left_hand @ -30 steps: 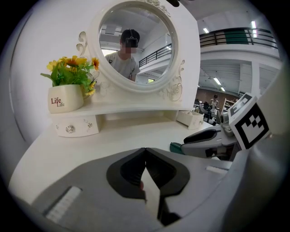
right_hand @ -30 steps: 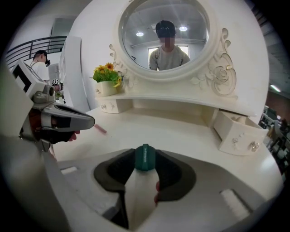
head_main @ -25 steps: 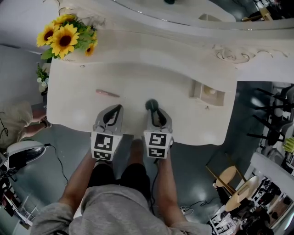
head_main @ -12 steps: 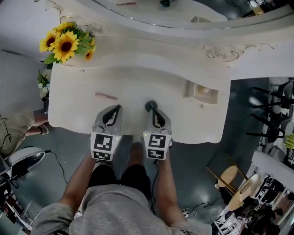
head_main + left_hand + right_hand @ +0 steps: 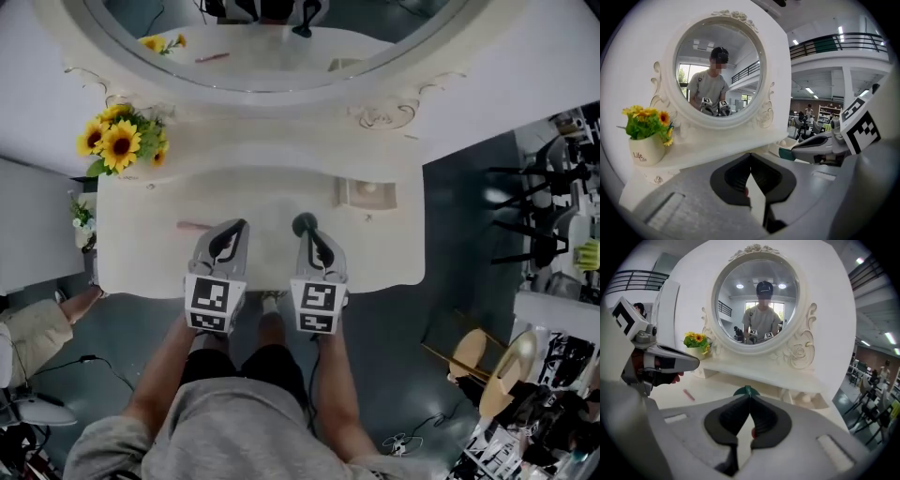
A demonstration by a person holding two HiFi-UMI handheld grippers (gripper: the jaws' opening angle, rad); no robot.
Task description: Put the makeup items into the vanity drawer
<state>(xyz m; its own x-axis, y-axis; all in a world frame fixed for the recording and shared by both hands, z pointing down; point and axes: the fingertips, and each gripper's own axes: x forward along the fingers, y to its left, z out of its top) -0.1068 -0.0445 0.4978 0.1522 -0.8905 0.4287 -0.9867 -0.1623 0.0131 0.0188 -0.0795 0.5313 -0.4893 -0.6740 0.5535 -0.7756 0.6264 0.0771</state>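
Nothing lies between the right gripper and the small open cream drawer, which sits just right of centre in the head view with a pale round thing inside it. The gripper's jaws are closed. Their tips pinch the near edge of a dark green round makeup item at frame centre.

The left gripper is beside it, jaws together with nothing between them. A thin pink makeup stick lies on the top just left of this gripper, apart from it.

A bunch of yellow sunflowers in a white pot stands at the upper left. It is on the raised shelf under the round carved-frame mirror, which reflects the person and both grippers.

The cream vanity top has a wavy front edge and is otherwise bare. Around it runs a dark grey floor. Black stands are at the right edge and round wooden pieces at the lower right.
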